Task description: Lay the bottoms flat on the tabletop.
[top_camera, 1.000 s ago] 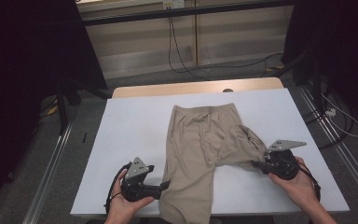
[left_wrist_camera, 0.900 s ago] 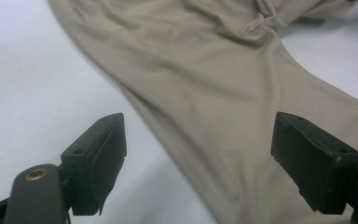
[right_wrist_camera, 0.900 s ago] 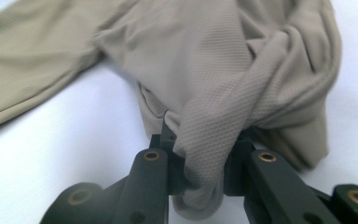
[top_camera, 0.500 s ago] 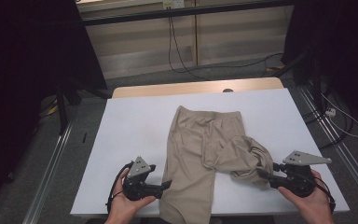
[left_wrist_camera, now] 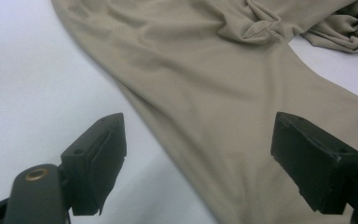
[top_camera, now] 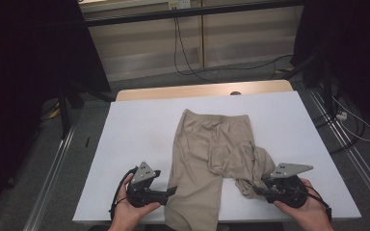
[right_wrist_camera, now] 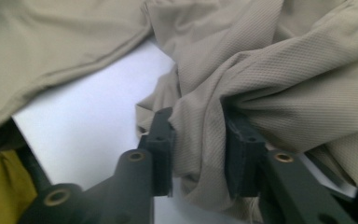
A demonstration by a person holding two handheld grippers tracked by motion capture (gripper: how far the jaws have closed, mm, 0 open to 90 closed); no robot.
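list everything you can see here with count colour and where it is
trousers: 1, beige, spread along the middle of the table; one leg lies flat and hangs over the near edge, the other is bunched up at the right
table: 1, white top with a bare wood strip along the far edge, centre of the high view
cables: several, black, on the grey floor beyond the table and to its right
rails: 2, silver, on the floor along either side of the table
left tool: 1, black with a grey plate on top, near left edge of the table, jaws open beside the flat leg
right tool: 1, black with a grey plate, near right, jaws shut on the bunched leg
hands: 2, one on each tool, at the near edge
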